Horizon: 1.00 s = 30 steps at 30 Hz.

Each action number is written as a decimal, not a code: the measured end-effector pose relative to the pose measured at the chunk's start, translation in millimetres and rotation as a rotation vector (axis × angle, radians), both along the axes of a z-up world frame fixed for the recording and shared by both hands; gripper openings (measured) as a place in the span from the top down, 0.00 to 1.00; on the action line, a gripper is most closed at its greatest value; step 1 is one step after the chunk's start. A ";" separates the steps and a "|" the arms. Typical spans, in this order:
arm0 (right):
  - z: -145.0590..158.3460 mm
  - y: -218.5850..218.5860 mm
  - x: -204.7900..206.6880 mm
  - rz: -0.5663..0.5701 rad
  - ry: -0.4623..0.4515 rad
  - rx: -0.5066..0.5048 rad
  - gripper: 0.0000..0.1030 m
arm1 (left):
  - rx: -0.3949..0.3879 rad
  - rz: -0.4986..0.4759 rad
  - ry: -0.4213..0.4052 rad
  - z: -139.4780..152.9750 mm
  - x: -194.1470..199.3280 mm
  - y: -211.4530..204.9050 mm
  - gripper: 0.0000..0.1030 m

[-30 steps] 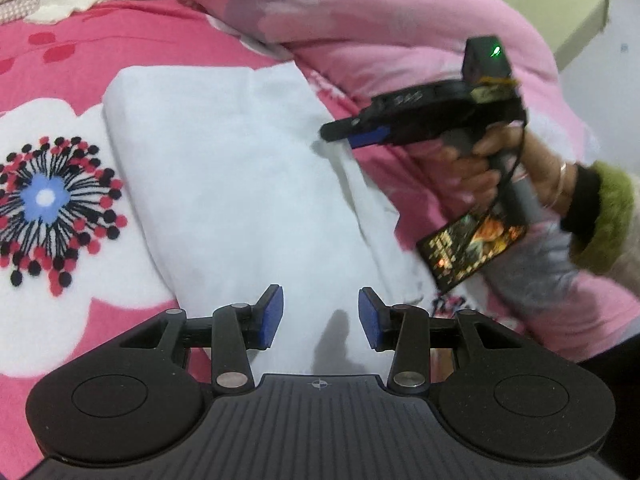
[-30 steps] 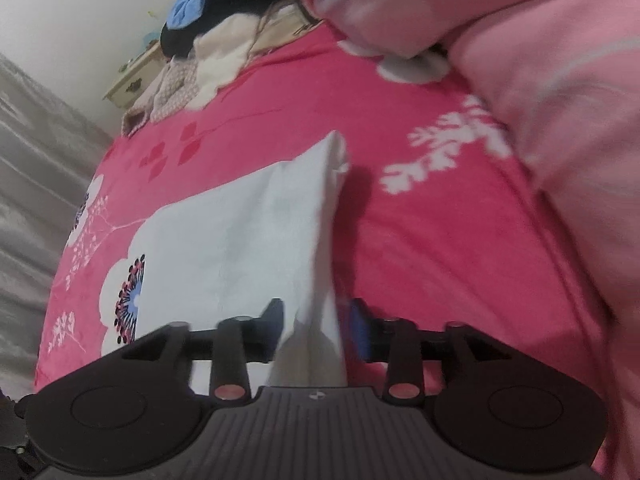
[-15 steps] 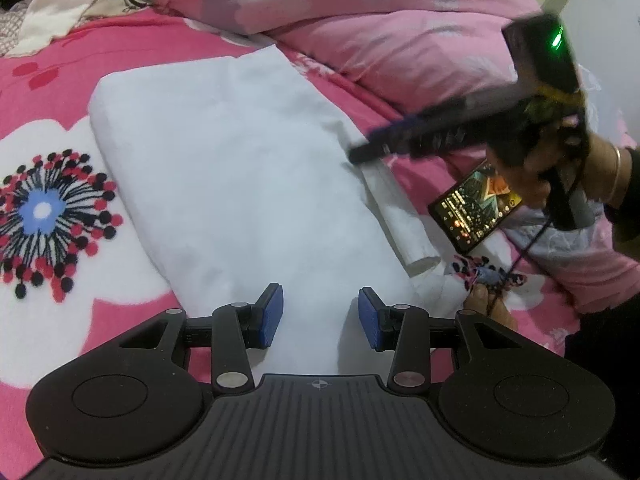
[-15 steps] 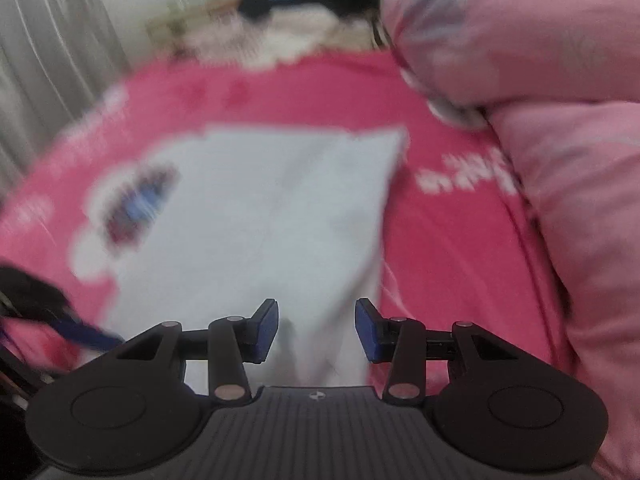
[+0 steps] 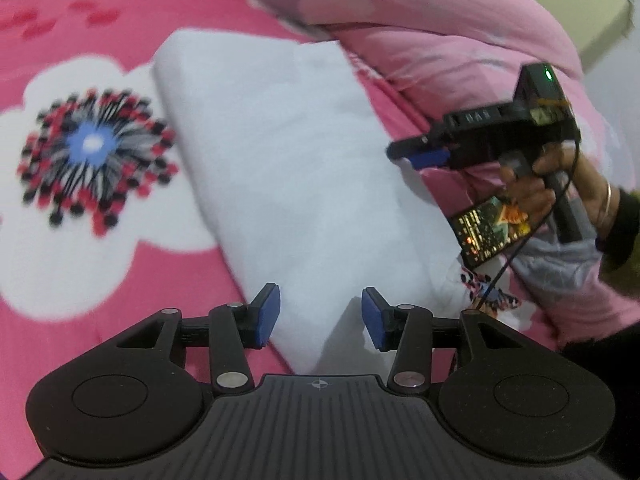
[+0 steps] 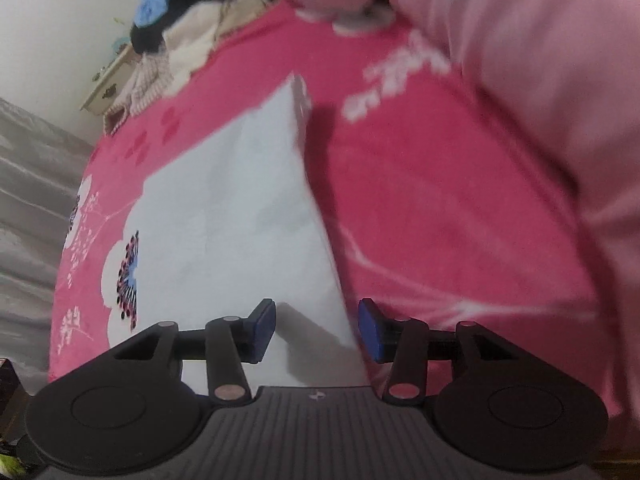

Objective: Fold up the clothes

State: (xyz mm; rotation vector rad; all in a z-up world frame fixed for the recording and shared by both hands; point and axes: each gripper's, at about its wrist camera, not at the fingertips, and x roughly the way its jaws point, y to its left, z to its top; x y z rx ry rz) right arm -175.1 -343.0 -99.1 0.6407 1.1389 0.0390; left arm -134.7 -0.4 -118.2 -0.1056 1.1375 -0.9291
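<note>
Folded white garment (image 5: 288,184) on pink bedspread (image 5: 80,32).

1 folded white garment (image 5: 288,184), 2 grippers, left gripper (image 5: 320,316), right gripper (image 6: 316,330), 1 phone (image 5: 490,230), 1 pink quilt (image 5: 420,12)

The left wrist camera is looking down from close above the white cloth (image 5: 288,168) on the bed (image 5: 80,288). The right wrist camera is looking down along the cloth's other edge, perhaps lower. Both are sharing the cloth and the flower print (image 5: 94,156).
</note>
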 end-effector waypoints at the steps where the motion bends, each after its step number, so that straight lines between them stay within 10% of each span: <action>1: -1.9 2.2 -1.8 0.006 -0.002 0.012 0.56 | -0.005 0.007 0.019 -1.9 1.4 1.6 0.56; 8: 0.9 10.3 -12.8 0.036 -0.028 0.032 0.94 | -0.058 0.050 0.136 -17.0 9.9 6.4 0.60; 20: -4.0 16.4 -21.9 0.040 0.018 0.010 0.88 | -0.025 0.001 0.147 -21.2 6.3 6.6 0.61; 22: -0.2 19.2 -22.6 0.043 0.027 -0.042 0.75 | -0.008 -0.008 0.129 -19.9 5.4 6.4 0.59; 30: 69.7 45.0 -17.8 0.177 -0.203 -0.394 0.74 | -0.018 0.035 -0.059 18.1 13.0 29.2 0.58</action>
